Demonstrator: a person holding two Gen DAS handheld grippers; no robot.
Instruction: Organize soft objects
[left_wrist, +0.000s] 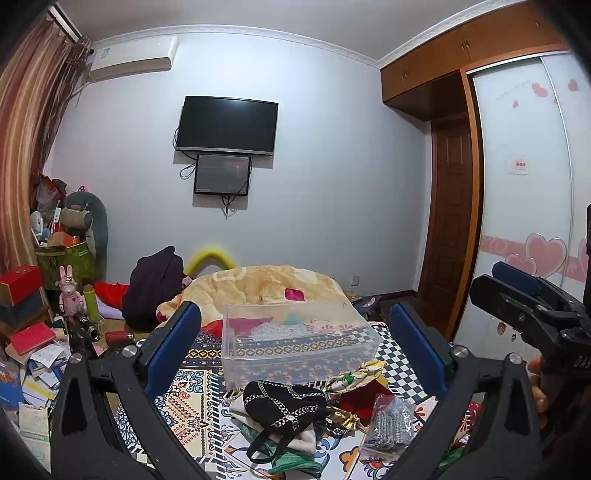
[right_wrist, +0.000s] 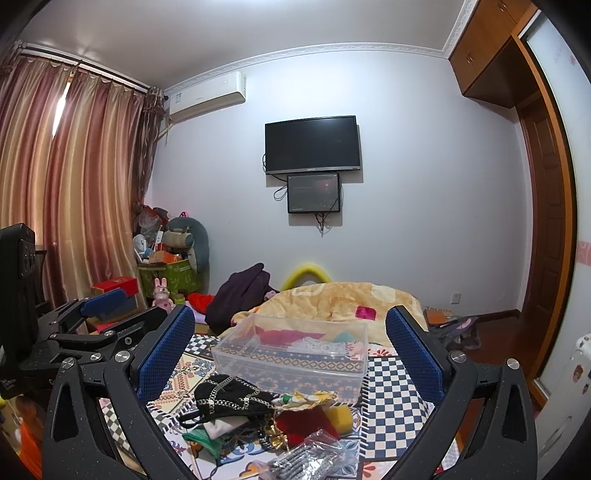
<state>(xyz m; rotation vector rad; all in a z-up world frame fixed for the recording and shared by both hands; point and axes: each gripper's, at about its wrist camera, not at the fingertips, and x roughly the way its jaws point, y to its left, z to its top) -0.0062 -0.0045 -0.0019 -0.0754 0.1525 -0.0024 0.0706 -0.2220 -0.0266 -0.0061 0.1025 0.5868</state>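
A heap of soft objects lies on the patterned bedspread: a black bag with silver chain (left_wrist: 282, 406) (right_wrist: 229, 397), a red cloth (left_wrist: 360, 400) (right_wrist: 308, 422), a floral scarf (left_wrist: 356, 374) (right_wrist: 304, 398), green fabric (left_wrist: 295, 463) and a plastic packet of grey cloth (left_wrist: 391, 424) (right_wrist: 310, 458). A clear plastic bin (left_wrist: 299, 345) (right_wrist: 291, 356) stands just behind the heap. My left gripper (left_wrist: 295, 354) is open and empty above the heap. My right gripper (right_wrist: 291, 354) is open and empty; it also shows in the left wrist view (left_wrist: 517, 288).
A yellow blanket (left_wrist: 266, 288) is bunched at the far end of the bed beside dark clothing (left_wrist: 153, 284). Books, boxes and toys clutter the left side (left_wrist: 33, 325). A wardrobe (left_wrist: 524, 184) and a door (left_wrist: 448, 221) are on the right.
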